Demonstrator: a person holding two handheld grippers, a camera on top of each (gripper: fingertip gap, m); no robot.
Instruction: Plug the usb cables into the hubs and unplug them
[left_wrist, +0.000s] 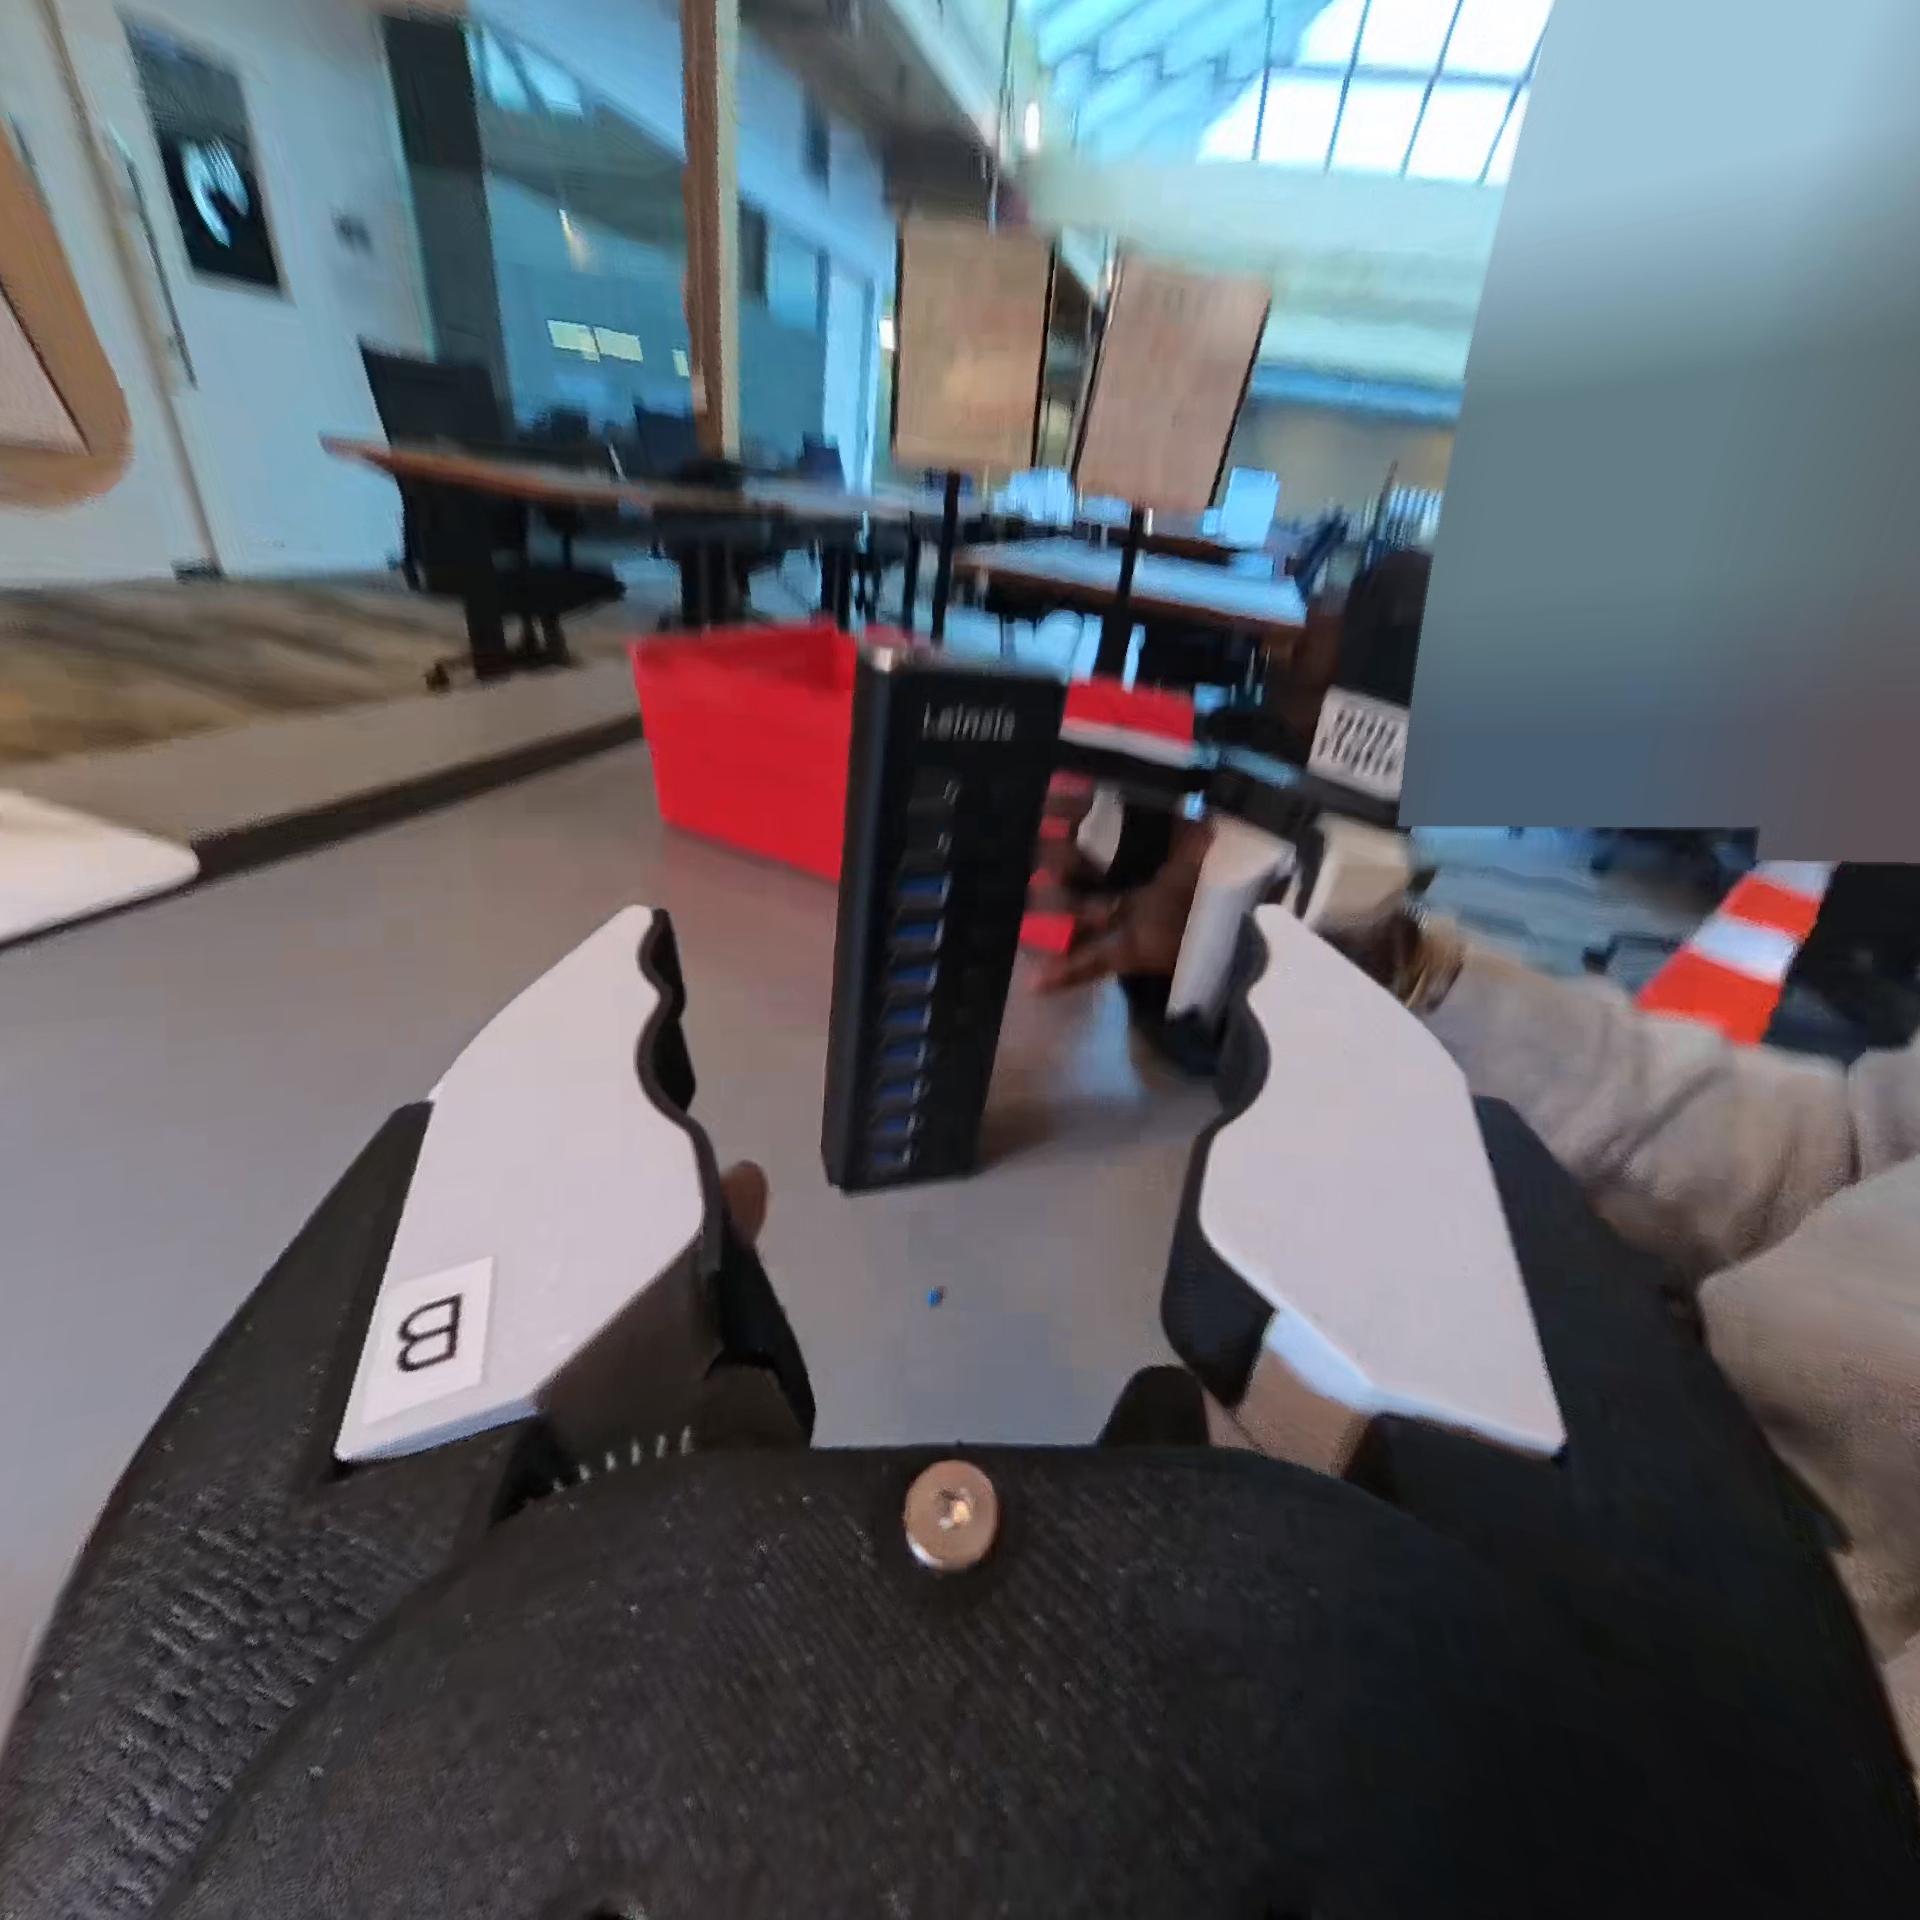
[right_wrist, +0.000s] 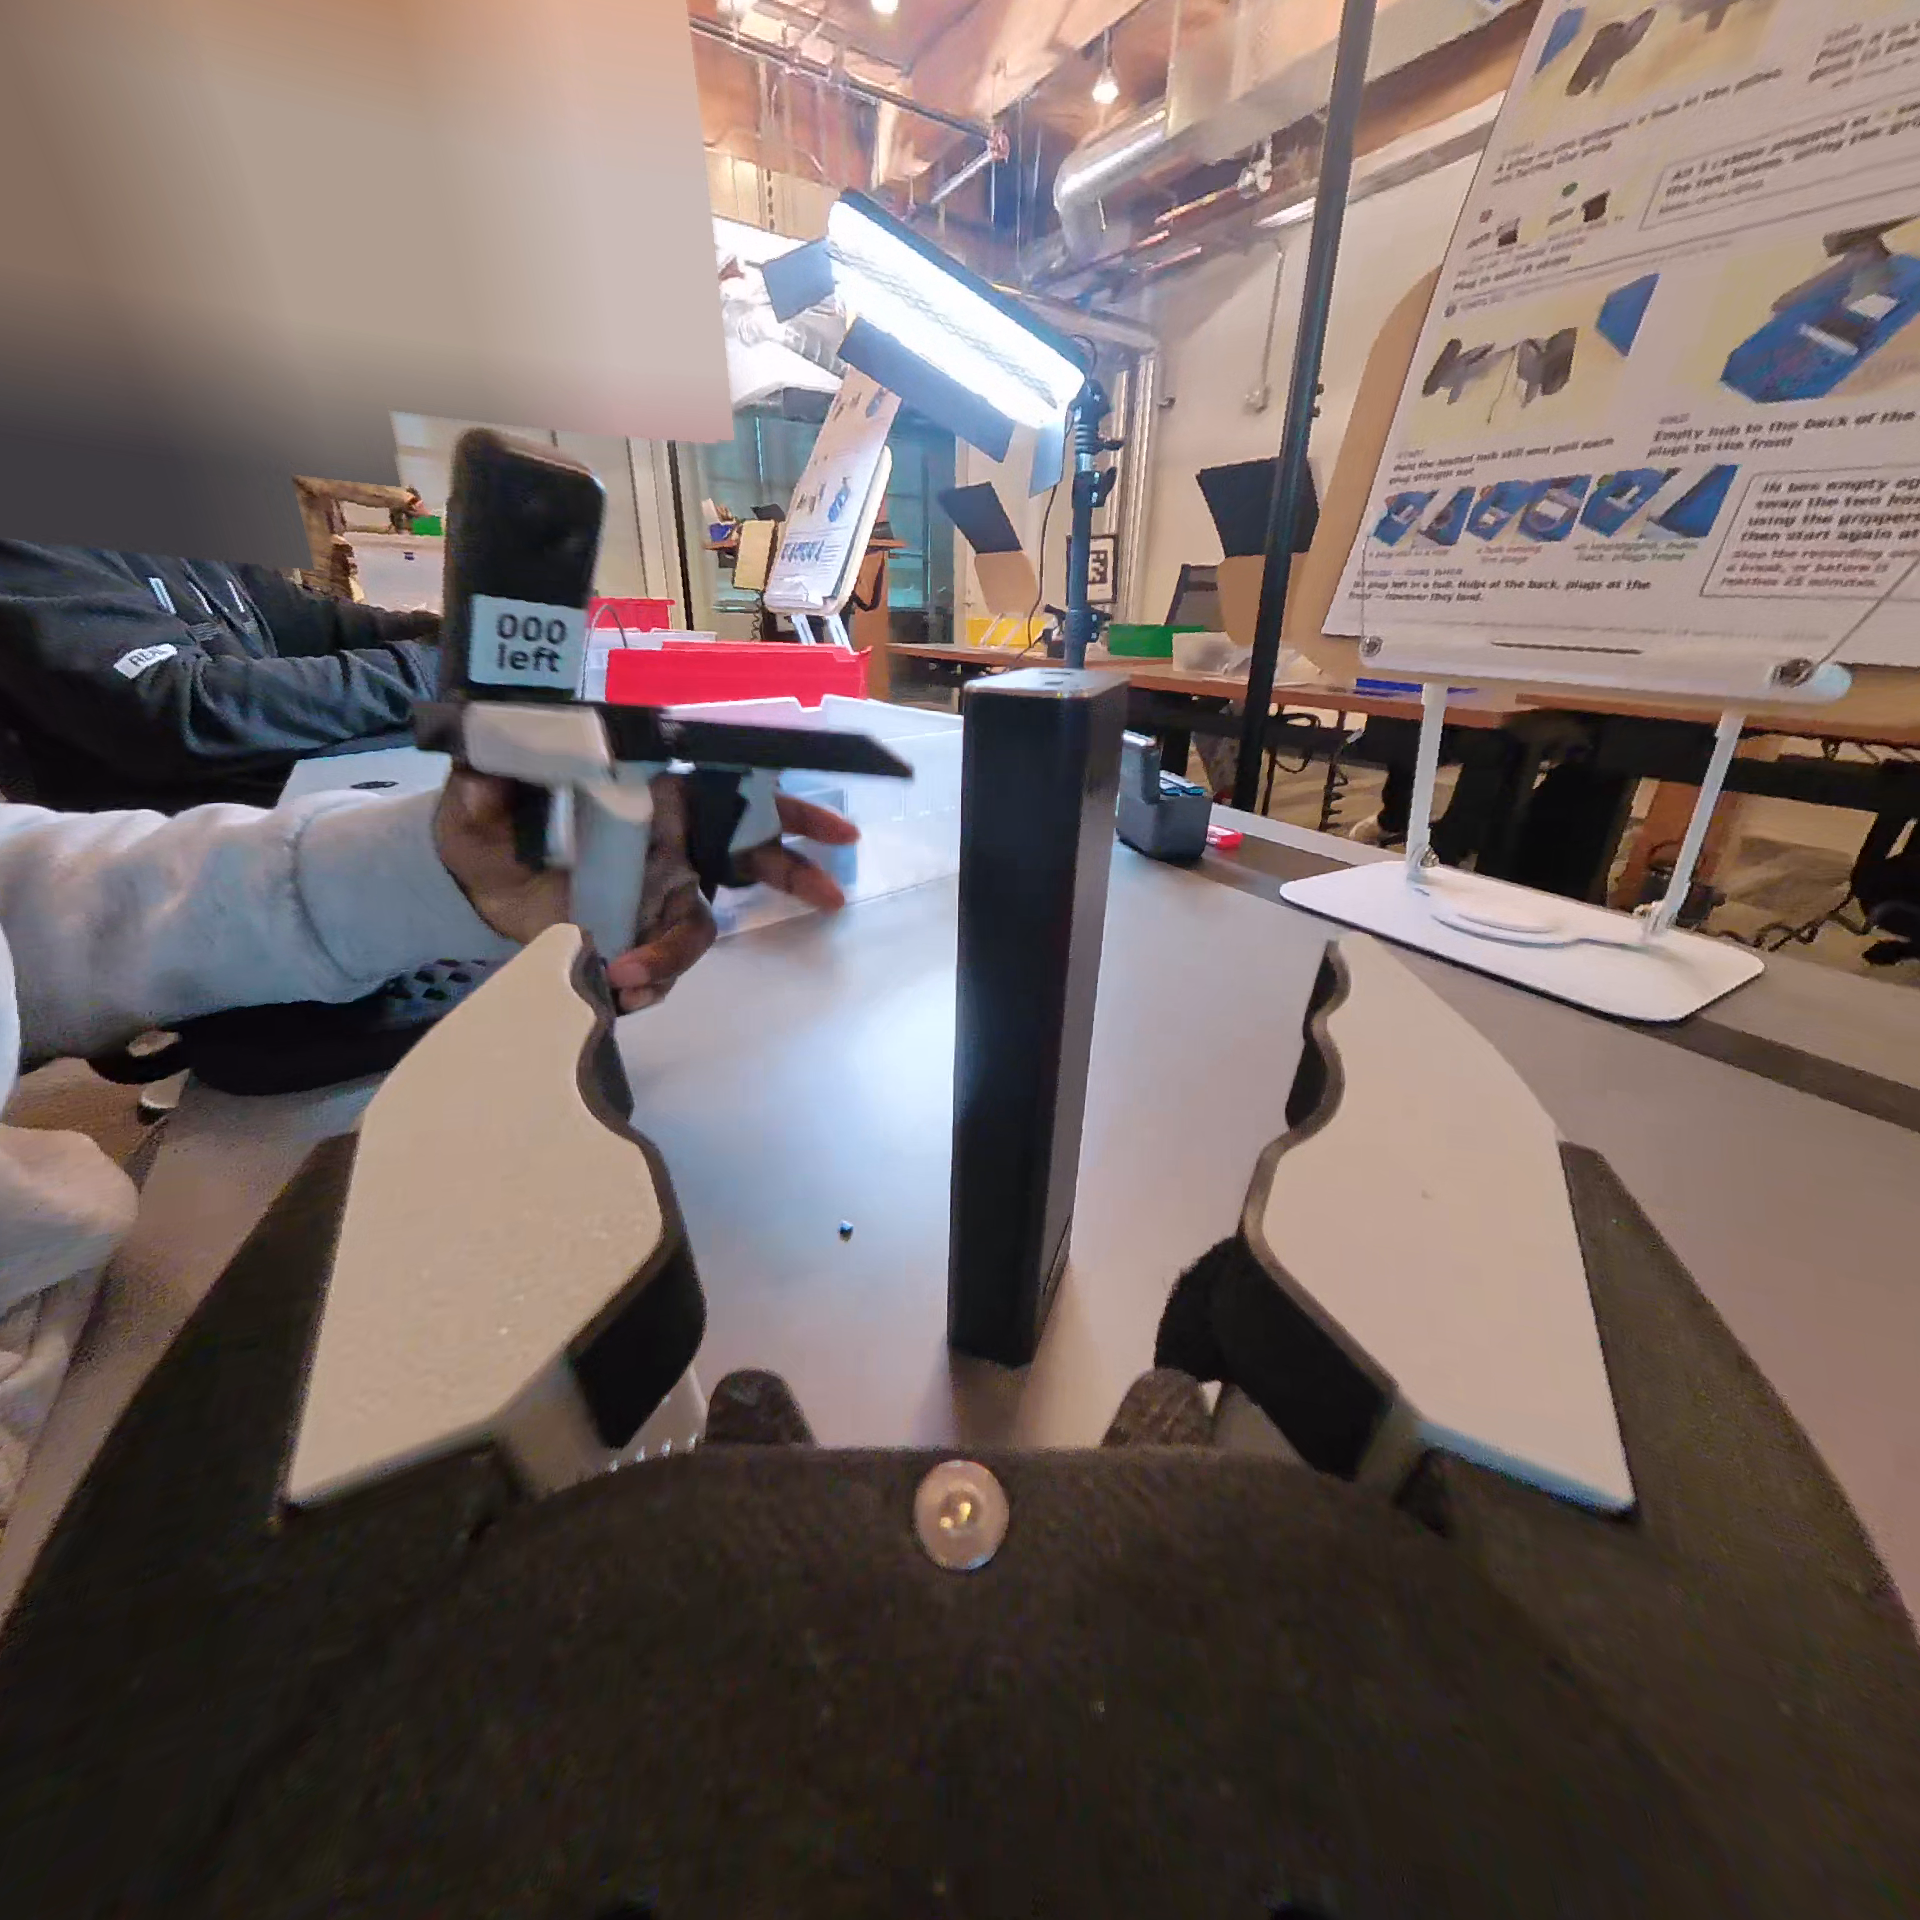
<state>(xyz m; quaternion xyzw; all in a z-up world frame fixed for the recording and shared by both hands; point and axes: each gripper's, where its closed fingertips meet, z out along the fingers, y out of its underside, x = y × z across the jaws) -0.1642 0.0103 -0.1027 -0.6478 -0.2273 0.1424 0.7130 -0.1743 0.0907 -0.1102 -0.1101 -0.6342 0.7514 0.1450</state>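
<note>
Hub (left_wrist: 940, 925) stands upright on bare grey table (left_wrist: 416, 1018), both grippers (left_wrist: 961, 997) (right_wrist: 961, 1049) spread wide, untouching.

my white-fingered, black-padded left gripper (left_wrist: 961, 1023), black hub (left_wrist: 935, 925) with blue ports, red bin (left_wrist: 748, 743), grey table (left_wrist: 312, 1039), orange-and-white striped cone (left_wrist: 1735, 961)

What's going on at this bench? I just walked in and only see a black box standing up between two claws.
A person holds a claw in each hand, facing a black USB hub standing on end on the grey table. The left claw and right claw are both open and hold nothing. The hub's row of ports looks empty in the left wrist view, and no cable is in view. A red bin sits behind it.
</note>
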